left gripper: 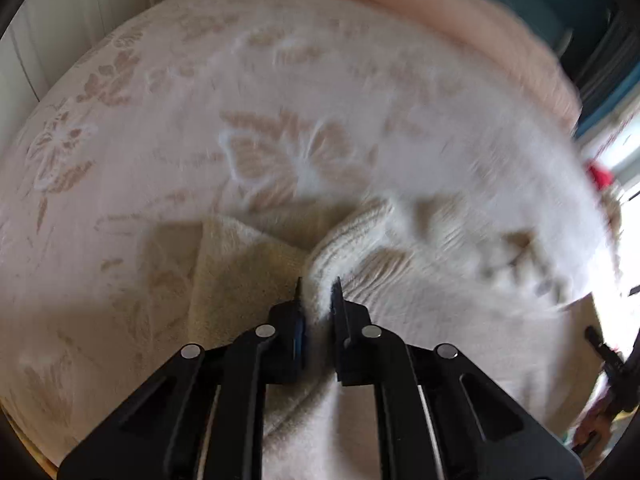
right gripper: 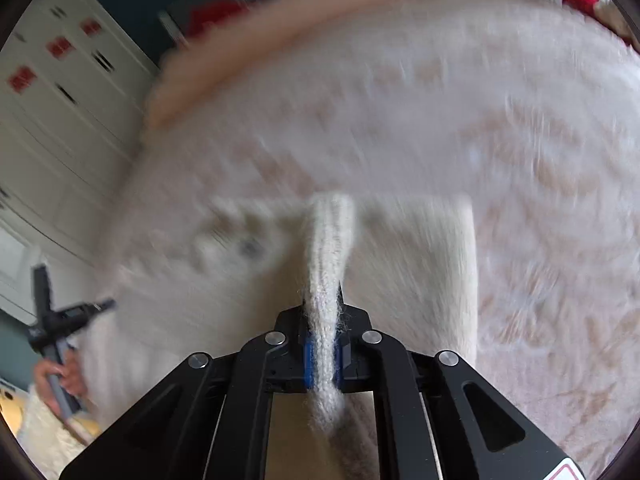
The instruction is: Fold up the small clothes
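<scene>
A cream knitted garment (left gripper: 420, 264) lies on a bed with a pale floral bedspread (left gripper: 200, 140). My left gripper (left gripper: 318, 288) is shut on a ribbed edge of the garment, with cloth bunched between its fingers. My right gripper (right gripper: 323, 300) is shut on another ribbed strip of the same garment (right gripper: 420, 264), which runs forward from the jaws over the spread-out cloth. The right gripper also shows at the right edge of the left wrist view (left gripper: 612, 360), and the left gripper at the left edge of the right wrist view (right gripper: 60, 320). Both views are motion-blurred.
A pink blanket (left gripper: 460, 12) lies along the far edge of the bed. White cupboards (right gripper: 60, 120) stand to the left in the right wrist view. A red object (left gripper: 598, 174) sits beyond the bed's right side. A white wall panel (left gripper: 60, 32) borders the bed's left.
</scene>
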### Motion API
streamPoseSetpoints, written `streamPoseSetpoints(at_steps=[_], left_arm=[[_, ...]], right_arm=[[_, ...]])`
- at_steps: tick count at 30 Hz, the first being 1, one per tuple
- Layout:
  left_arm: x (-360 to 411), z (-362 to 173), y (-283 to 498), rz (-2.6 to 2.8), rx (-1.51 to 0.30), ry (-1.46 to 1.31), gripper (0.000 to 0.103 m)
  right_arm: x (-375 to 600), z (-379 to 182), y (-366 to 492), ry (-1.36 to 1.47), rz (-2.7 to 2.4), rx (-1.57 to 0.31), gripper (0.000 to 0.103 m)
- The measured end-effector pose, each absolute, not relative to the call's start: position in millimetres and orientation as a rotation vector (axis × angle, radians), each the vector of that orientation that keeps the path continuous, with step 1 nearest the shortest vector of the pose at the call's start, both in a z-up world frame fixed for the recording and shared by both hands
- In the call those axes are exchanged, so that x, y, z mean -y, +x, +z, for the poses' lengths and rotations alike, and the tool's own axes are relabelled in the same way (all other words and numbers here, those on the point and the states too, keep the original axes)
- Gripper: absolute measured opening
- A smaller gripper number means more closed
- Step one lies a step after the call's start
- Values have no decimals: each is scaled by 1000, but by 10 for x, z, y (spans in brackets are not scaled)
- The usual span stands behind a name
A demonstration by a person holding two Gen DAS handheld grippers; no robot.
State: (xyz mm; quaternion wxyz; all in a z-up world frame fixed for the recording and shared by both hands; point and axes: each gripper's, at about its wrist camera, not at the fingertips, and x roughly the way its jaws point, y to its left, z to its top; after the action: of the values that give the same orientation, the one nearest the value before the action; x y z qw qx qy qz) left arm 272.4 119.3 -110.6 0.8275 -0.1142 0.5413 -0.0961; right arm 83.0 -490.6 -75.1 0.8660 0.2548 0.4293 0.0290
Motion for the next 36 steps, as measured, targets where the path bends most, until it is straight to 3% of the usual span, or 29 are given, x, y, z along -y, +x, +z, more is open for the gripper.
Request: streamPoseSetpoints(at_steps=[3, 5, 9, 11, 14, 18, 20, 25, 26, 27, 29, 33, 36], left_arm=[[-1314, -684, 2667, -211, -1047, -299, 8], [-1295, -670, 2761, -154, -1034, -270, 8], [-1174, -1321, 3074, -86, -1198, -228, 9], [-1157, -1499, 3087, -60, -1190, -199, 10], [-1143, -1296, 3000, -92, -1147, -173, 13], [-1131, -820, 2757, -77, -1050, -118, 16], [-1015, -673, 2548, -118, -1015, -133, 22], [-658, -997, 2236, -167, -1081, -56, 27], [-656, -1222, 2253, -142, -1141, -30, 27], [-695, -1373, 2277, -112, -1177, -24, 27], [-866, -1457, 2250, -134, -1169, -122, 27], [-1136, -1242, 2122, -107, -1150, -183, 26], [-1283, -1232, 1958, -84, -1135, -195, 33]], right_arm=[[4987, -265, 735, 546, 65, -754, 7], [5040, -263, 835, 524, 35, -748, 7], [5105, -1185, 1271, 522, -59, -1005, 7], [5082, -1427, 1335, 521, -69, -1068, 8], [5054, -1083, 1200, 487, -71, -970, 18], [4938, -578, 878, 405, -96, -848, 40], [4696, -489, 746, 426, -19, -843, 40], [4060, -950, 758, 309, 104, -992, 30], [4161, -1169, 796, 305, 47, -1038, 24], [4285, -1280, 796, 353, 31, -1053, 1], [4581, -1292, 722, 511, 23, -1046, 1], [4881, -842, 205, 502, -45, -947, 42], [4959, -840, -87, 507, -83, -956, 48]])
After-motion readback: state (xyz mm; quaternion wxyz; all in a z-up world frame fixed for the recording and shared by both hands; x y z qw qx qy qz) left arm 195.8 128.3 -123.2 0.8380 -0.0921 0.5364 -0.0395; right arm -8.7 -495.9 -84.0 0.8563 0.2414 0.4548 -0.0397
